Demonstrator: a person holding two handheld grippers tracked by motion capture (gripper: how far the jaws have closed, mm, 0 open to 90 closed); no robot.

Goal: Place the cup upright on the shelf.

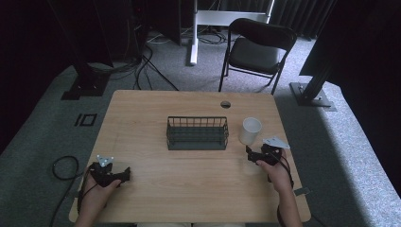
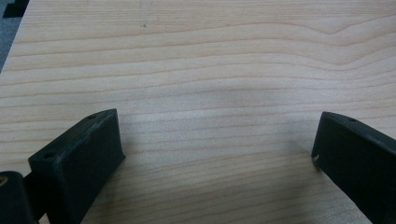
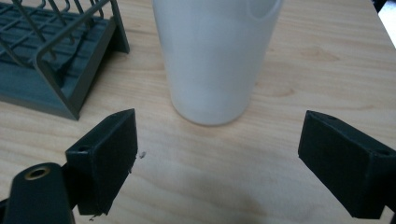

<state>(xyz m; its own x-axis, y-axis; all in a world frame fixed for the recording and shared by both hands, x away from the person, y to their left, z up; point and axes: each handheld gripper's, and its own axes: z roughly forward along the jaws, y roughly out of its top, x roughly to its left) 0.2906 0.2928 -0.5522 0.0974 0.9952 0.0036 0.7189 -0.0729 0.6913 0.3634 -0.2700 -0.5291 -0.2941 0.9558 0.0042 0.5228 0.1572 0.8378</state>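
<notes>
Right gripper view: the black two-jaw right gripper (image 3: 219, 154) is pointing, jaws spread wide and empty, at the tall white plastic cup (image 3: 215, 56) standing upright at upper centre, apparently lining up a grasp. A dark wire basket (image 3: 56, 56) is sitting at upper left, perhaps as the cup's destination. At lower left of the high view, the left gripper (image 1: 124, 176) is resting, jaws likewise apart, on the pale wooden table (image 1: 189, 184).

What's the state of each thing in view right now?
White cup: upright on the table, mouth up, ungripped.
Wire basket: upright, nothing visible inside.
Left hand-held gripper: open, over bare tabletop.
Right hand-held gripper: open, just short of the cup, not touching it.
Folding chair: unfolded, unoccupied, behind the table.
</notes>
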